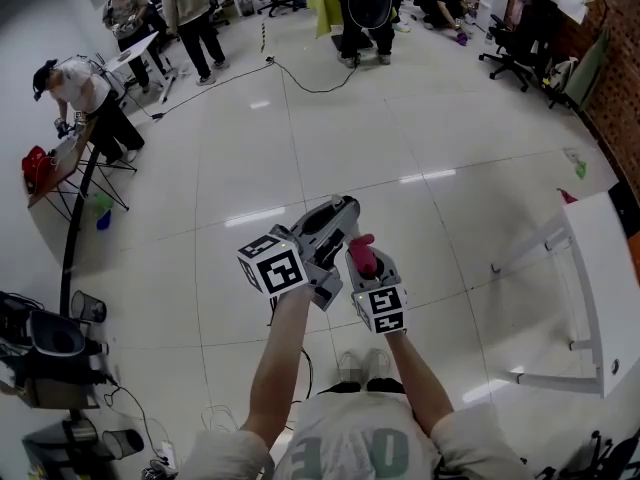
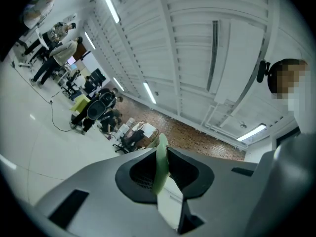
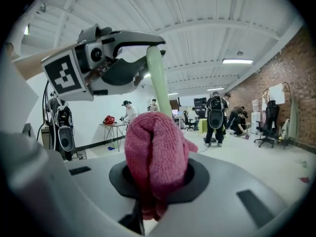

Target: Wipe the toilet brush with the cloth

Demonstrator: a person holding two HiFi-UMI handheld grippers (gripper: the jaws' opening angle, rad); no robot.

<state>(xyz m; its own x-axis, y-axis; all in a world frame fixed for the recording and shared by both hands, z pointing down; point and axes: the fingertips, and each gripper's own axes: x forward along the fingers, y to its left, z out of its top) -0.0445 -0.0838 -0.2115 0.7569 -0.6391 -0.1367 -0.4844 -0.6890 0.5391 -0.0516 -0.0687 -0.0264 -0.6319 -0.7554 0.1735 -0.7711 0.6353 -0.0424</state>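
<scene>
Left gripper (image 2: pixel 165 168), jaws pinching toilet brush (image 2: pixel 160 154); right gripper (image 3: pixel 157 181), jaws pinching cloth (image 3: pixel 155 147) (bunched up): I'd fold cloth round it, stroke slowly.

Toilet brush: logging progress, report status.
Left gripper shut on green brush handle. Right gripper shut on pink cloth, near handle; contact unclear. Nothing in the way.

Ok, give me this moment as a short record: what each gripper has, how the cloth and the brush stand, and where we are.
left gripper: jaws shut on the pale green toilet brush handle
right gripper: jaws shut on a bunched pink cloth
cloth and handle: the handle runs down behind the cloth in the right gripper view; contact cannot be told
brush head: not in view
setting: both grippers held in the air over a white tiled floor, with people in the background
</scene>
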